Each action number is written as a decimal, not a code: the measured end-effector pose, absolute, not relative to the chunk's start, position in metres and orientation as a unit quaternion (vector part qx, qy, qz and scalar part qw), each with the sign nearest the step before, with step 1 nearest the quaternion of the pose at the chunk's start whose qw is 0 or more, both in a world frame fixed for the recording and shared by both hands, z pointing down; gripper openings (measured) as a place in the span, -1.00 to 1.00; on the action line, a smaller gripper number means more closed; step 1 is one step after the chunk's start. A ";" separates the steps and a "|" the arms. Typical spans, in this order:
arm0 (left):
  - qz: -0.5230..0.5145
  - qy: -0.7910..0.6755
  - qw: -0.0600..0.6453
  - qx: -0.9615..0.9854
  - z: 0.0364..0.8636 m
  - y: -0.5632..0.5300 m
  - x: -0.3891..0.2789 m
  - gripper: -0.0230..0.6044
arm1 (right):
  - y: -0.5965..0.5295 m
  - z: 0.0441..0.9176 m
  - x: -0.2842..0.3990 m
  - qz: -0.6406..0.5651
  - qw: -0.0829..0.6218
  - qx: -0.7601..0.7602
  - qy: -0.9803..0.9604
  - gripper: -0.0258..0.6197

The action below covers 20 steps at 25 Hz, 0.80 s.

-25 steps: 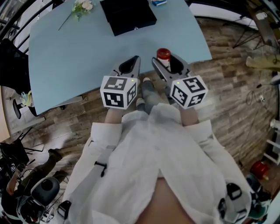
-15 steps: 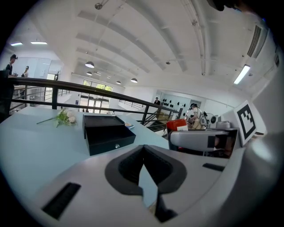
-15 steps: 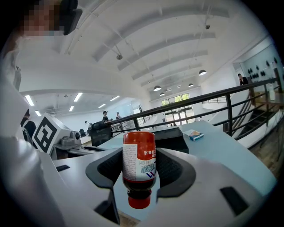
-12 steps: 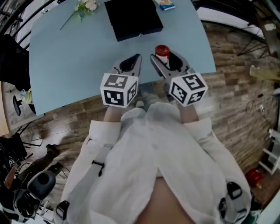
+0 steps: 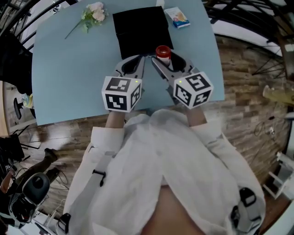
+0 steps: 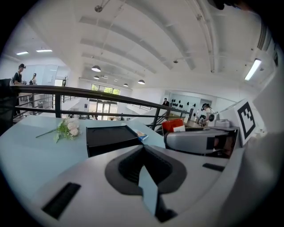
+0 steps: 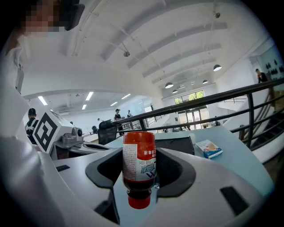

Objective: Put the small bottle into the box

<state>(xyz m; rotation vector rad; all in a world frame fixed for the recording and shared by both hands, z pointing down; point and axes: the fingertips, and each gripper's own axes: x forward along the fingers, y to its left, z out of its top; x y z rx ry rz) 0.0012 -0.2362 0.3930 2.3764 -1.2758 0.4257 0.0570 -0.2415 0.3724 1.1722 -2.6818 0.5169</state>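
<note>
Now the right hand-held gripper (image 5: 166, 62), clamped on the small bottle (image 7: 139, 164), has closed the gap. The bottle is held at the near edge of the black box (image 5: 140, 27); a second ago it was well short. Likely next: carry over and release. The left hand-held gripper (image 5: 139, 61) is alongside, jaws together, empty. Count: one bottle, one box, one flower sprig (image 5: 92, 13), one small carton (image 5: 177, 17), one blue surface (image 5: 69, 69).
</note>
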 end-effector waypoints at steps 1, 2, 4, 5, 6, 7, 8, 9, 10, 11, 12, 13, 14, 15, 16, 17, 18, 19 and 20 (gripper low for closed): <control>0.154 -0.461 0.206 0.849 0.394 -0.242 0.002 -0.92 | -0.249 0.373 0.058 0.174 0.087 0.387 -0.901 -0.27; 0.155 -0.465 0.209 0.846 0.396 -0.248 0.003 -0.92 | -0.256 0.374 0.058 0.174 0.088 0.381 -0.904 -0.27; 0.157 -0.473 0.215 0.840 0.398 -0.260 0.005 -0.92 | -0.269 0.375 0.059 0.177 0.091 0.368 -0.908 -0.27; 0.158 -0.477 0.217 0.837 0.399 -0.266 0.006 -0.92 | -0.276 0.375 0.059 0.179 0.093 0.362 -0.910 -0.27; 0.160 -0.480 0.218 0.835 0.400 -0.271 0.008 -0.92 | -0.281 0.376 0.059 0.180 0.094 0.356 -0.912 -0.27; 0.162 -0.482 0.221 0.832 0.401 -0.274 0.009 -0.92 | -0.286 0.377 0.058 0.182 0.097 0.350 -0.914 -0.27; 0.163 -0.486 0.224 0.829 0.402 -0.278 0.010 -0.92 | -0.290 0.379 0.059 0.184 0.099 0.344 -0.915 -0.27; 0.164 -0.489 0.228 0.826 0.403 -0.281 0.010 -0.92 | -0.293 0.380 0.059 0.186 0.102 0.339 -0.916 -0.27; 0.165 -0.492 0.230 0.823 0.404 -0.283 0.011 -0.92 | -0.297 0.381 0.059 0.188 0.104 0.335 -0.917 -0.27; 0.166 -0.494 0.232 0.822 0.405 -0.286 0.011 -0.92 | -0.301 0.383 0.060 0.191 0.105 0.332 -0.918 -0.27; 0.166 -0.495 0.233 0.820 0.405 -0.288 0.012 -0.92 | -0.304 0.384 0.060 0.193 0.106 0.330 -0.918 -0.27; 0.168 -0.495 0.235 0.819 0.407 -0.289 0.012 -0.92 | -0.305 0.386 0.061 0.196 0.107 0.328 -0.918 -0.27; 0.169 -0.496 0.237 0.818 0.408 -0.291 0.012 -0.92 | -0.307 0.388 0.061 0.199 0.109 0.327 -0.918 -0.27; 0.170 -0.496 0.239 0.817 0.410 -0.292 0.012 -0.92 | -0.308 0.390 0.061 0.201 0.111 0.325 -0.917 -0.27; 0.170 -0.496 0.242 0.816 0.411 -0.294 0.011 -0.92 | -0.309 0.392 0.061 0.202 0.113 0.323 -0.917 -0.27; 0.171 -0.497 0.243 0.815 0.413 -0.296 0.011 -0.92 | -0.310 0.394 0.061 0.202 0.117 0.321 -0.918 -0.27; 0.172 -0.497 0.244 0.815 0.414 -0.298 0.011 -0.92 | -0.310 0.396 0.061 0.202 0.120 0.320 -0.918 -0.27; 0.173 -0.497 0.245 0.815 0.415 -0.299 0.011 -0.92 | -0.312 0.397 0.061 0.203 0.122 0.318 -0.918 -0.27; 0.174 -0.496 0.246 0.814 0.416 -0.301 0.011 -0.92 | -0.313 0.399 0.061 0.203 0.125 0.318 -0.918 -0.27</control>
